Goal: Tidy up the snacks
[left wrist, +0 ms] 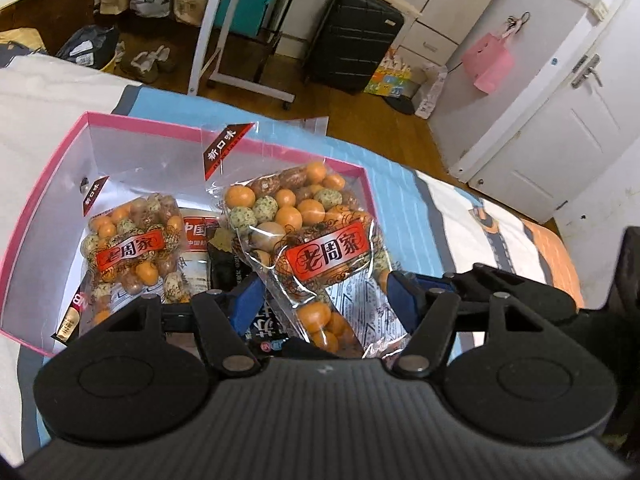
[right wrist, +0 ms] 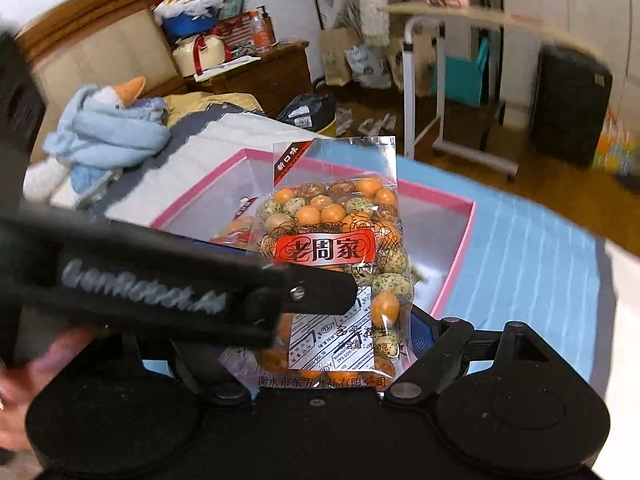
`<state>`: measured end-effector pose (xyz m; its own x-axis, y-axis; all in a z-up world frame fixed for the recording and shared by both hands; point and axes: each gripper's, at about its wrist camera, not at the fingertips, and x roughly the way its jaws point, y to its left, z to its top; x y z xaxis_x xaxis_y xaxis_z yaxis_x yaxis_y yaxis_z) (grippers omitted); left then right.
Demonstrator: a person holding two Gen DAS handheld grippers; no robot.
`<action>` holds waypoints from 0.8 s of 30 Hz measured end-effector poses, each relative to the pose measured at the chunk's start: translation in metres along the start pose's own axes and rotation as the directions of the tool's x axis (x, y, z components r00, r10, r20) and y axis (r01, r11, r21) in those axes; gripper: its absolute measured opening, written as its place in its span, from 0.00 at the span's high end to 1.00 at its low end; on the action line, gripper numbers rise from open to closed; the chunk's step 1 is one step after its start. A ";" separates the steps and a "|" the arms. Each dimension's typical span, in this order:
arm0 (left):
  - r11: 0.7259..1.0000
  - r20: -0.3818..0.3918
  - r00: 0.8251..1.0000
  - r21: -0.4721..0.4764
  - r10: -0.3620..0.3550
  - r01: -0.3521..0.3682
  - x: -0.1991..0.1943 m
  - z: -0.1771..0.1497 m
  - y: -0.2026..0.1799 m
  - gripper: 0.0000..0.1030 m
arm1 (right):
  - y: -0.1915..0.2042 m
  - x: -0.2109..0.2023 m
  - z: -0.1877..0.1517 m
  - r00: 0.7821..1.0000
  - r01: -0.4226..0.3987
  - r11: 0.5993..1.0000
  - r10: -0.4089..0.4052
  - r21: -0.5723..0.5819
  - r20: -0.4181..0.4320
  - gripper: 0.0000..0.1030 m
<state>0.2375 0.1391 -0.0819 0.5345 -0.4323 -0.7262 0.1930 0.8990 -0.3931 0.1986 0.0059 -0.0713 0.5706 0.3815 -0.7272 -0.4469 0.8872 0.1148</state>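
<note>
Snack packets of coated peanuts are being gathered into a pink-rimmed box (left wrist: pixel 28 216) sitting on the bed. At the left, one packet (left wrist: pixel 128 248) is lying inside already. Rightward, the left claw (left wrist: pixel 324 300) is sitting wide around a second packet (left wrist: pixel 316 240), grip uncertain. The right claw (right wrist: pixel 340 336) is clenching this packet's (right wrist: pixel 332 248) lower end, holding it upright above the box (right wrist: pixel 460 240), likely for lowering in.

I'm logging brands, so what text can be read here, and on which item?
"老周家": red label on held peanut bag and on the bag in the pink box.
"新口味": held bag's corner banner.
"衡水市东方食品有限公司": held bag's bottom edge.
Left gripper lettering: blurred. Other packets: unreadable.
</note>
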 end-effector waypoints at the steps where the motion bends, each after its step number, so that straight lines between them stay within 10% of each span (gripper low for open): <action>1: 1.000 -0.004 1.000 0.006 0.020 -0.020 0.003 0.000 0.000 0.37 | 0.001 0.001 0.000 1.000 0.002 1.000 -0.001 -0.021 0.005 0.14; 11: 0.986 0.032 0.986 0.023 0.163 -0.164 0.003 -0.006 -0.003 0.35 | 0.000 0.007 -0.014 0.996 0.077 0.987 -0.070 -0.140 0.057 0.10; 24: 0.984 0.153 0.978 0.087 0.143 -0.158 -0.051 -0.038 -0.045 0.35 | -0.017 -0.091 -0.039 0.982 0.054 0.998 -0.060 0.038 0.179 0.10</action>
<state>0.1702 0.1179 -0.0488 0.6760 -0.2831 -0.6803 0.1768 0.9586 -0.2233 0.1271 -0.0545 -0.0334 0.7104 0.3678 -0.6001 -0.3887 0.9158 0.1012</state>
